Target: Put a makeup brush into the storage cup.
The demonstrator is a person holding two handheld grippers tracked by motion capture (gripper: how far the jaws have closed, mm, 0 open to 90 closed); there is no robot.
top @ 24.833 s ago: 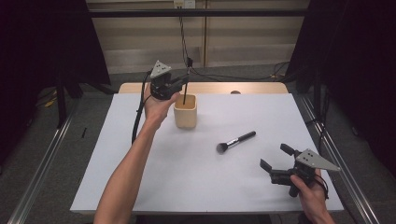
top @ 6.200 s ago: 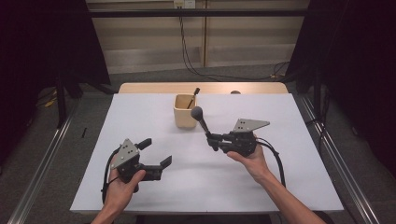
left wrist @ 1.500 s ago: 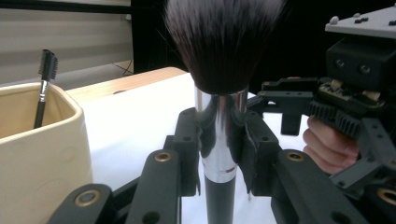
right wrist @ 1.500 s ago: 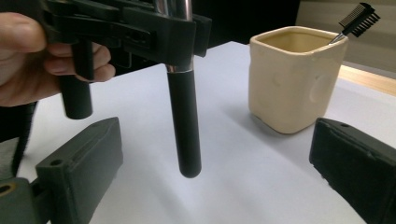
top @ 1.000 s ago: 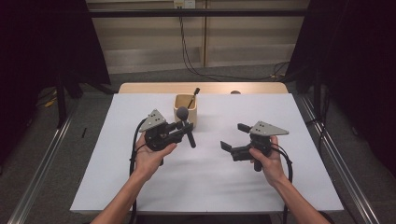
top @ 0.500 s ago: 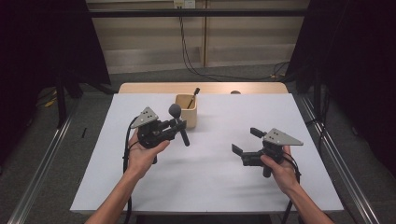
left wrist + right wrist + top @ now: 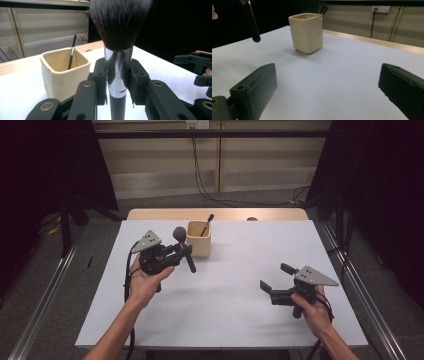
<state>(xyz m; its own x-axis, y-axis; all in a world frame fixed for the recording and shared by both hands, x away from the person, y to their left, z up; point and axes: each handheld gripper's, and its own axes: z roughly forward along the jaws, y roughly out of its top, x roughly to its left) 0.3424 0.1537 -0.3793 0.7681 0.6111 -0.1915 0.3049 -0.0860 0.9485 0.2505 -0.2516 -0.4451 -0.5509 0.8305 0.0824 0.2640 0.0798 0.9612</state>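
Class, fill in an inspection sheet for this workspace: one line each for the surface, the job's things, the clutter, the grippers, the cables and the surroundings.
Surface: white table top, with a wooden strip along its far edge.
Job's things: large makeup brush held bristles up; cream cup near the far edge with a thin brush leaning inside.
Clutter: a small dark thing on the wooden strip, too small to identify.
Grippers: left gripper shut on the large makeup brush, beside the cream cup; right gripper open, holding nothing, above the near right of the table.
Cables: black cable trailing from the left gripper; wall cables hanging behind the table.
Surroundings: black curtains at both sides, pale wall panels behind.
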